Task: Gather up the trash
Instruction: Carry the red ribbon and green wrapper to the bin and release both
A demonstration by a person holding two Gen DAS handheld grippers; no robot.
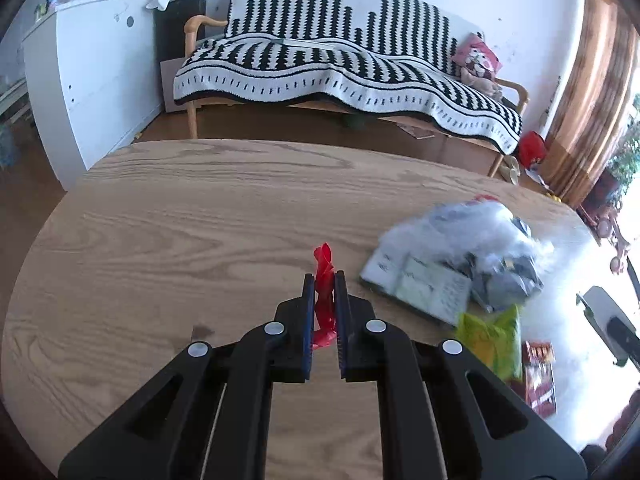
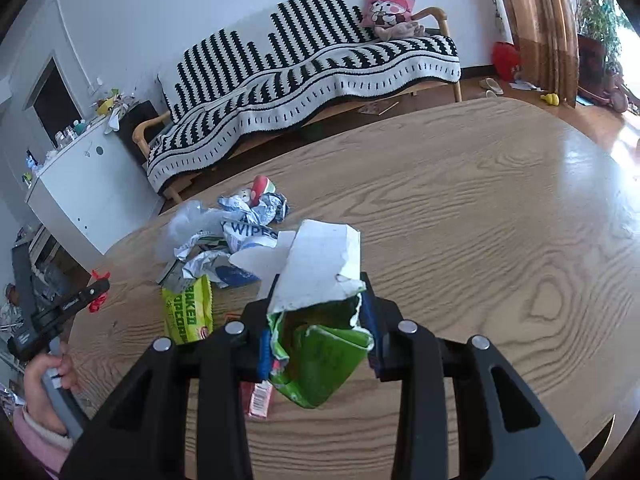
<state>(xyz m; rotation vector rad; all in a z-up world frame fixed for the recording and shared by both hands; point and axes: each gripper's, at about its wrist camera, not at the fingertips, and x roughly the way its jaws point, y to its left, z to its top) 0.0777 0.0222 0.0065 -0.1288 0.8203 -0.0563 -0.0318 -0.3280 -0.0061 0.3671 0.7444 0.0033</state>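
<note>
Here left gripper (image 1: 324,276) pinches red scrap (image 1: 325,300); right gripper (image 2: 316,300) clamps torn carton (image 2: 320,320).

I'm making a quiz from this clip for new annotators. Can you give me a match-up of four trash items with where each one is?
Items:
1. red wrapper scrap
2. torn green carton
3. yellow-green popcorn bag
4. wipes packet

Places:
A. in the right tool
B. crumpled in the table's pile
C. in the left tool
D. flat on the table

Pairs: 1-C, 2-A, 3-D, 4-B
</note>
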